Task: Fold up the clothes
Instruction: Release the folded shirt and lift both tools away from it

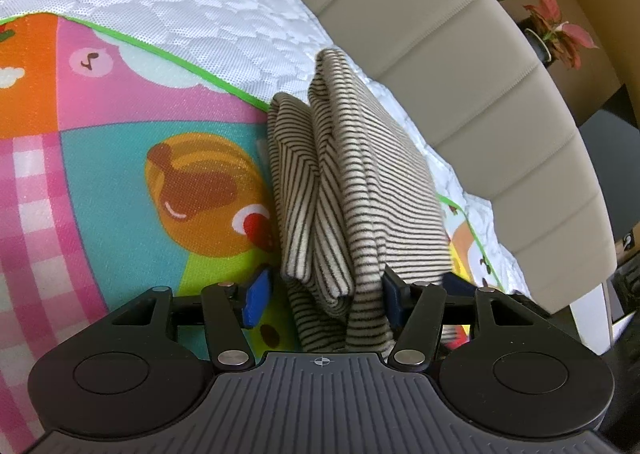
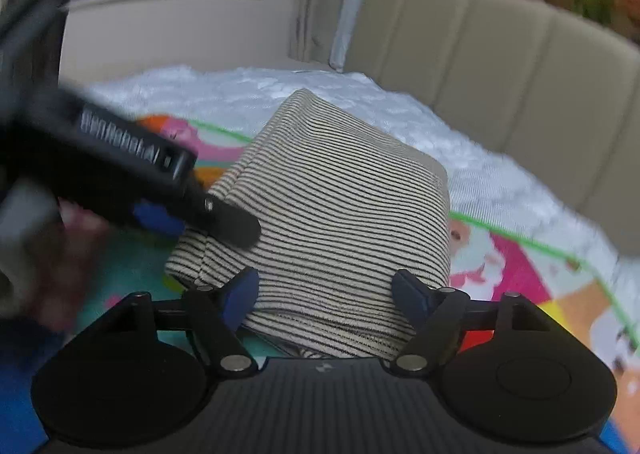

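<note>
A: Where's the striped garment (image 1: 352, 190)?
B: Folded, on the cartoon play mat (image 1: 120, 158) over the white quilted bed (image 1: 180, 2), near the beige headboard (image 1: 460, 66).
A: Claws?
B: Left claw (image 1: 324, 298) spread apart, the fold's near end between its blue pads (image 1: 256, 294). Right claw (image 2: 324, 294) also apart, straddling the bundle's near edge. Right view is blurred.

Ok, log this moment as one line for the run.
striped garment folded on play mat | left gripper open, straddling its edge | right gripper open at near edge | right view blurred
</note>
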The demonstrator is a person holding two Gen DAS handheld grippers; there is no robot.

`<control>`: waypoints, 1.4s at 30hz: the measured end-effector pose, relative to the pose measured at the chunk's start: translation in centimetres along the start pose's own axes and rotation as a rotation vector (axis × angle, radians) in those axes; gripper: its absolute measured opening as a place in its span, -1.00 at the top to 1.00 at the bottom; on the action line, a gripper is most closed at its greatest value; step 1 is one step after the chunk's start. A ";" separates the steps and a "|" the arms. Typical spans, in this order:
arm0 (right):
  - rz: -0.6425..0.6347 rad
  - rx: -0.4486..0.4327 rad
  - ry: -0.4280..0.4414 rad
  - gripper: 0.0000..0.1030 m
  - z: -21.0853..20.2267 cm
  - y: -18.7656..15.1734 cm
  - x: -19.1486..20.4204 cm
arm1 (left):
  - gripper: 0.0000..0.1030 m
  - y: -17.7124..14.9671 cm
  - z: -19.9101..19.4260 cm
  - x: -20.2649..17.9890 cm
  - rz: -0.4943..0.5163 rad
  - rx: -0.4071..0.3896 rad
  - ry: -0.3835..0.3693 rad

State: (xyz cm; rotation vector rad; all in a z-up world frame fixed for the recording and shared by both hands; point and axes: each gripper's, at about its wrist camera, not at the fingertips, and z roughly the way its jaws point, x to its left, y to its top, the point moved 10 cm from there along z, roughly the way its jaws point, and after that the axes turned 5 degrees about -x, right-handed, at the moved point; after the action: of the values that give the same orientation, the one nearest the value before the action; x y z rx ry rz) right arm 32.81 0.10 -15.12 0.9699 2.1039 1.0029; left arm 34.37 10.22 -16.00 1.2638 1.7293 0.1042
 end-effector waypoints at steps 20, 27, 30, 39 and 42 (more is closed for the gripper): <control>0.026 0.097 0.035 -0.94 7.4 6.6 -2.5 | -0.18 1.3 -0.8 1.5 0.018 -0.071 0.089; 0.129 0.038 -0.002 -0.96 5.0 6.2 -3.7 | -0.30 1.3 -0.7 1.6 0.017 -0.072 0.067; 0.234 0.019 -0.022 -1.00 1.3 4.8 -5.2 | -0.31 1.3 -0.7 1.6 0.023 -0.080 0.067; 0.392 0.006 -0.103 -1.00 -12.1 -1.6 -8.0 | -0.57 0.1 -5.1 -0.4 0.088 -0.179 0.174; 0.421 0.006 -0.114 -1.00 -15.1 -3.8 -7.7 | -0.90 -0.3 -9.3 -2.4 0.133 -0.260 0.226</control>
State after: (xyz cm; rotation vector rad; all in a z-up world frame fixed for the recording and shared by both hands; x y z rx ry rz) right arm 24.27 -13.56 -8.70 1.4771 1.8478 1.1094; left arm 27.47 12.30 -9.62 1.2071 1.7524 0.5504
